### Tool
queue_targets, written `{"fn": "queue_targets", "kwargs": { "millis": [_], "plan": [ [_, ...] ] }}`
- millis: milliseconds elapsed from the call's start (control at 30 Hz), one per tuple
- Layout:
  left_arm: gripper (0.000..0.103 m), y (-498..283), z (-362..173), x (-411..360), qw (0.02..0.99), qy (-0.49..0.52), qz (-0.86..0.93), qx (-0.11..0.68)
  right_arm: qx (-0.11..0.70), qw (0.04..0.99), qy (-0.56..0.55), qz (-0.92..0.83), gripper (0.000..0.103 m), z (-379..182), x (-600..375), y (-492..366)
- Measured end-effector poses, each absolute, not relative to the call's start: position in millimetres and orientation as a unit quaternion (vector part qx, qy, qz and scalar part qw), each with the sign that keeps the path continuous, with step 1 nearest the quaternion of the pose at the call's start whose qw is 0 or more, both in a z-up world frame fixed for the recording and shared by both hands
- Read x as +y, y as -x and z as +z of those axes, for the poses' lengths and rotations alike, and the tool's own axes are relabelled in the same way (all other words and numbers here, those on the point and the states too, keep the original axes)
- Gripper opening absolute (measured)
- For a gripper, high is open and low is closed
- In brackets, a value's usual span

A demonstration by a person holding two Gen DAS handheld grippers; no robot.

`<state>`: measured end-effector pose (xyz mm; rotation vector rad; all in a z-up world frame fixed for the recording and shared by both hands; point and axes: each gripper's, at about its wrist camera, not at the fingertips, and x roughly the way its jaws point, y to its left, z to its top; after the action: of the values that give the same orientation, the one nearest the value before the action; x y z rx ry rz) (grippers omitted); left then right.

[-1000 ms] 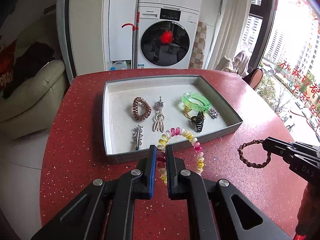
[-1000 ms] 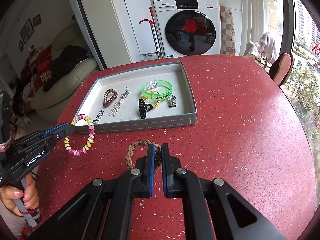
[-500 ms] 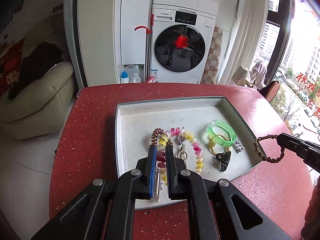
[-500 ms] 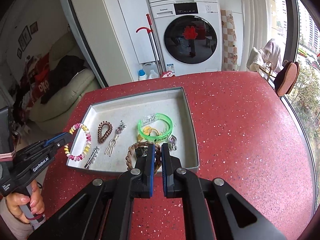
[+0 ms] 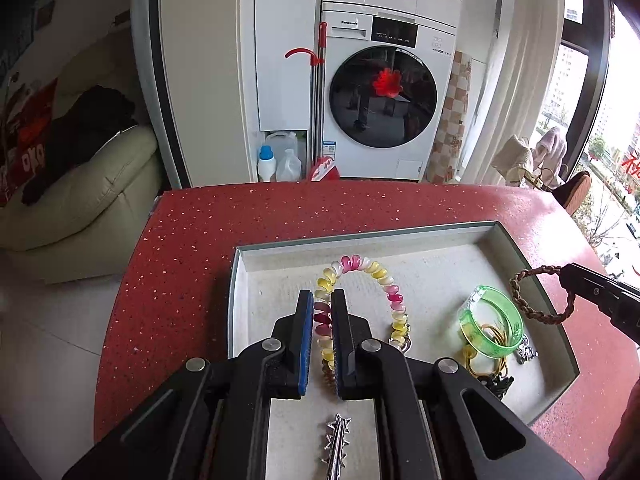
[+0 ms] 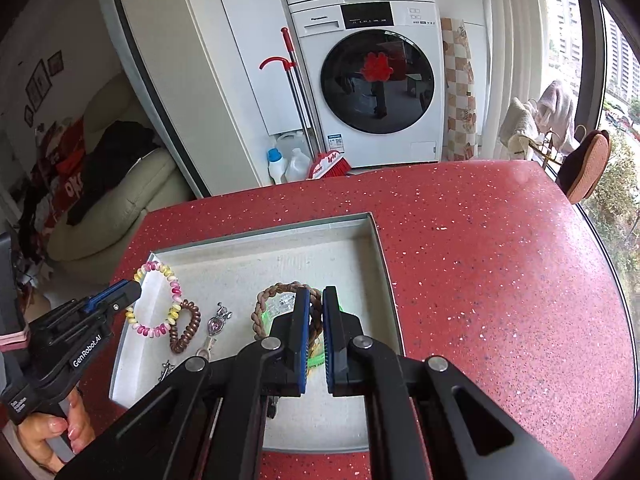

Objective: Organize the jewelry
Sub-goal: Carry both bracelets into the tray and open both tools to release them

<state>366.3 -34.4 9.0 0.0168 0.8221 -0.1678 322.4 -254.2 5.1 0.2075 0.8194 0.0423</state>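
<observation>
A grey tray [image 5: 360, 238] [image 6: 260, 230] sits on the red table. My left gripper [image 5: 322, 300] is shut on a pink, yellow and white coil bracelet [image 5: 380, 276] [image 6: 170, 280] and holds it over the tray's left part. My right gripper [image 6: 316, 300] is shut on a brown braided bracelet [image 6: 266, 300] [image 5: 532, 312] and holds it over the tray's right part, above a green bangle [image 5: 490, 330]. In the tray lie a brown coil hair tie [image 6: 186, 326], a silver pendant [image 6: 218, 322], a spiked silver clip [image 5: 336, 440], gold rings and a black claw clip [image 5: 496, 384].
The red speckled table [image 6: 500, 264] ends in a rounded edge beyond the tray. Behind it stand a washing machine [image 5: 384, 92], a mop, detergent bottles [image 5: 266, 164] and a cream sofa [image 5: 80, 184]. A chair [image 6: 588, 166] stands by the window at right.
Both grippers moved forward from the table's near side to over the tray, each carrying its bracelet. Both stayed shut.
</observation>
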Motion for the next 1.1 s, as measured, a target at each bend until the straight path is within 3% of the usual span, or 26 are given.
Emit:
{"fn": "queue_targets", "kwargs": {
  "millis": [967, 1033, 1100],
  "plan": [
    [0.028, -406.1, -29.1, -46.4, 0.890, -0.037, -0.049, 0.451, 0.443, 0.888, -0.121, 0.000, 0.008, -51.4, -253.5, -374.8],
    [0.028, -404.2, -29.2, -47.6, 0.891, -0.043, -0.046, 0.450, 0.445, 0.887, -0.124, 0.004, 0.015, -51.8, -254.5, -375.1],
    [0.028, -401.9, -28.8, -48.3, 0.891, -0.048, -0.044, 0.450, 0.443, 0.887, -0.126, 0.008, 0.040, -50.2, -254.9, -373.4]
  ]
}}
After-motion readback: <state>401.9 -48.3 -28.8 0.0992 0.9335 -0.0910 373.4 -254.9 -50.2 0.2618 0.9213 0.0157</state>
